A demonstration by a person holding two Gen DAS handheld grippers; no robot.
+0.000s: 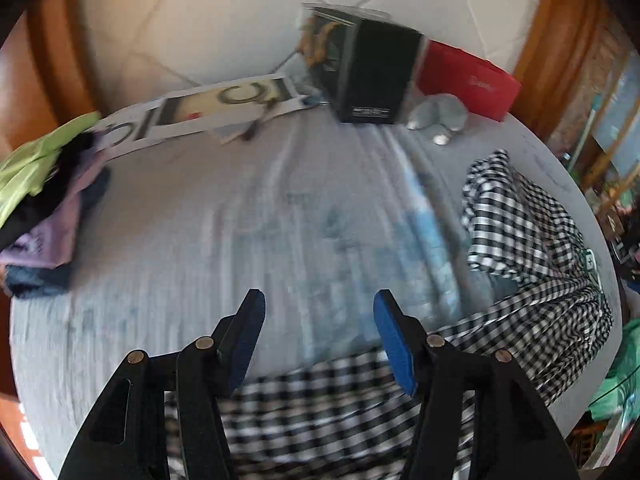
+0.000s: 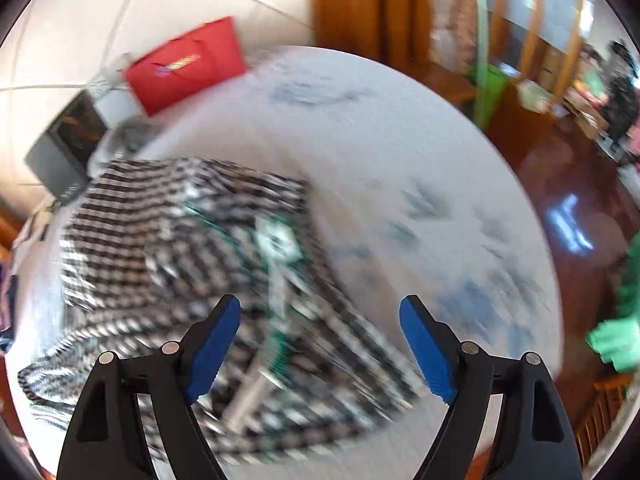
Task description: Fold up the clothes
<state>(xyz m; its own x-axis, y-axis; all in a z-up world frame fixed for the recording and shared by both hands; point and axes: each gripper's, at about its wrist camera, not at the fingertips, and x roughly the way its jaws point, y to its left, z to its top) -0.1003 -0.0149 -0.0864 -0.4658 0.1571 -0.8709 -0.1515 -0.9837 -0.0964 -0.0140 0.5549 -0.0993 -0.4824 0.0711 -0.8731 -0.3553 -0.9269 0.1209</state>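
Left jaws: left gripper is spread wide with nothing between its blue pads, poised over the bed sheet, its base above a strip of the checkered shirt.
Right jaws: right gripper is equally wide apart and empty, hanging above the shirt's green-trimmed middle.
Shirt: black-and-white checks, rumpled, lying on the right half of the bed; in the left view one part trails along the near edge.
Open room: bare pale sheet between the shirt and the clothes pile at the left edge.
Far edge: a dark box, a red bag and printed papers sit along the headboard side.
Right edge: the mattress rim drops to glossy wooden floor.
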